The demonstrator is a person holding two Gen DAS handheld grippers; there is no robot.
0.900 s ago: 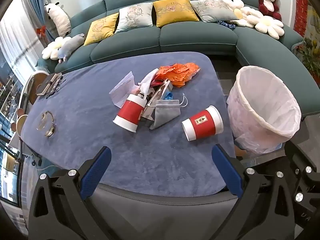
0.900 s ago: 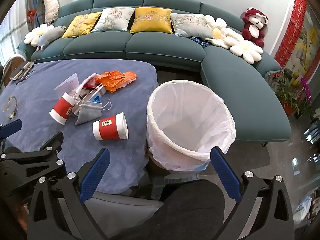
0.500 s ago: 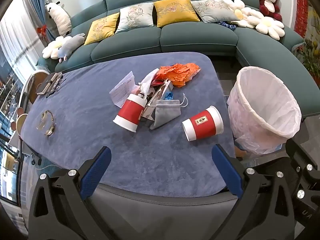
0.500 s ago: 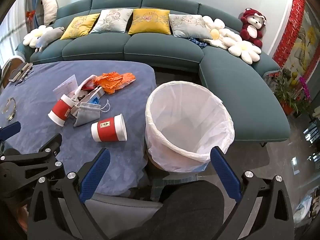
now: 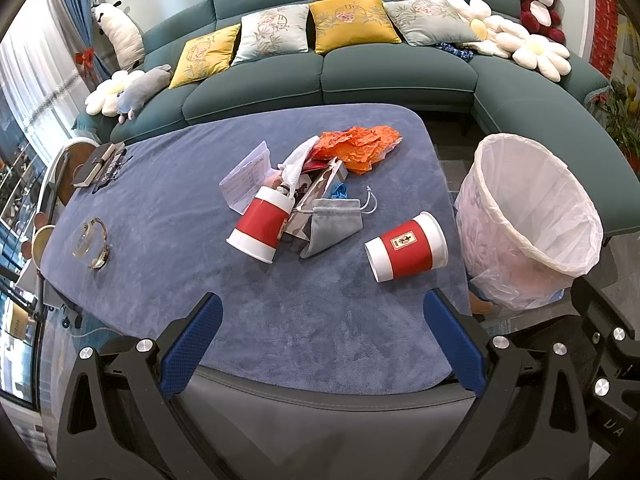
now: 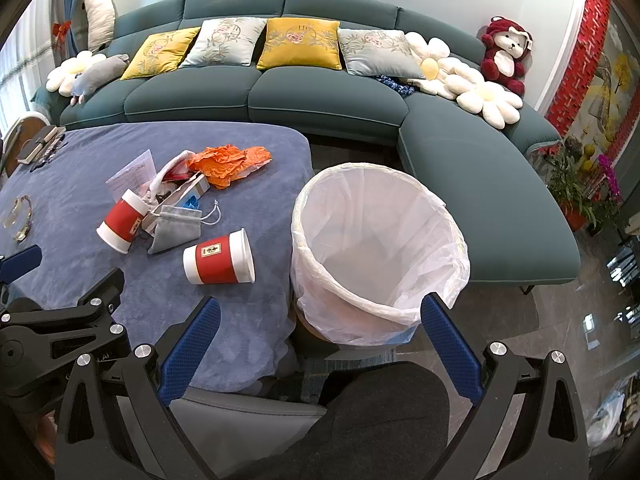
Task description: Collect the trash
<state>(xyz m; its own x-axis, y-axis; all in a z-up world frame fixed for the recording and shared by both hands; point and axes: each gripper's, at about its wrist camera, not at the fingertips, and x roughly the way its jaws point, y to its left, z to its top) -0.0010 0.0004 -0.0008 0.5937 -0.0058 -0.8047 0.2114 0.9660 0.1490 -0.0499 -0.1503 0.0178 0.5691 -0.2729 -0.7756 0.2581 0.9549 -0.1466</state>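
Trash lies on the blue-covered table (image 5: 168,200): a red paper cup (image 5: 406,246) on its side near the right edge, a second red cup (image 5: 260,226) stuffed with tissue, a grey pouch (image 5: 334,224), orange crumpled paper (image 5: 356,144), a white paper sheet (image 5: 246,174) and a small open box. A bin with a white liner (image 5: 528,216) stands right of the table; it also shows in the right wrist view (image 6: 376,248). My left gripper (image 5: 320,340) is open and empty over the near table edge. My right gripper (image 6: 316,344) is open and empty, near the bin's front.
A teal sofa (image 5: 360,76) with cushions and plush toys curves behind and to the right. A bracelet (image 5: 92,242) and a book with pens (image 5: 98,164) lie on the table's left side. A chair (image 5: 60,168) stands at the left.
Both views have shifted only slightly; the right gripper has drifted a little. Nothing was taken hold of or moved on the table.
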